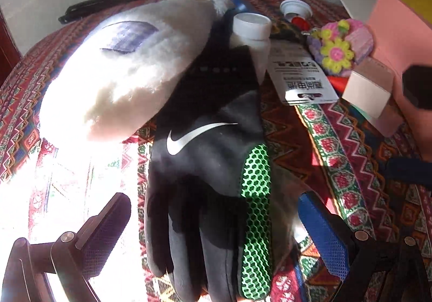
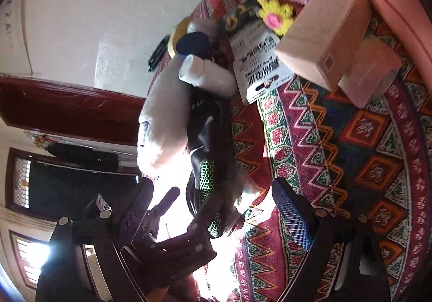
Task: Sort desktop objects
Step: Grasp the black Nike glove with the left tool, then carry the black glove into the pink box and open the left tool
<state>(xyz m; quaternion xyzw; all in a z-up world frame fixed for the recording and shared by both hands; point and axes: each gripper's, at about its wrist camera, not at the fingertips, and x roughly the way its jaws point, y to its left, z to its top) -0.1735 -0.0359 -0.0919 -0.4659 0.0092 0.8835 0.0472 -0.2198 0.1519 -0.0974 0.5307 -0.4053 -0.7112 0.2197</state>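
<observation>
Nearest the left wrist camera, the left gripper (image 1: 213, 237) has its two fingers spread wide, one on each side of the finger end of a black glove (image 1: 210, 167) with a white swoosh and a green honeycomb strip; nothing is clamped, and the glove lies flat on the patterned tablecloth (image 1: 351, 167). The right gripper (image 2: 213, 210) also has its fingers apart and hangs just beside the same glove, holding nothing. Judging by this, the step in hand looks like taking hold of the glove, though whether the left gripper is closing in or has just let go cannot be settled here. If it is to be lifted, the fingers must close on limp cloth, so a low, firm pinch is needed, and the fluffy white slipper (image 1: 127, 70) overlapping the glove's cuff may drag along. Behind them a white bottle (image 1: 252, 34) lies against the glove, then a card of batteries (image 1: 302, 80), a crocheted flower (image 1: 337, 55), a small white box (image 1: 368, 88) and, furthest back, a white lid (image 1: 295, 7).
</observation>
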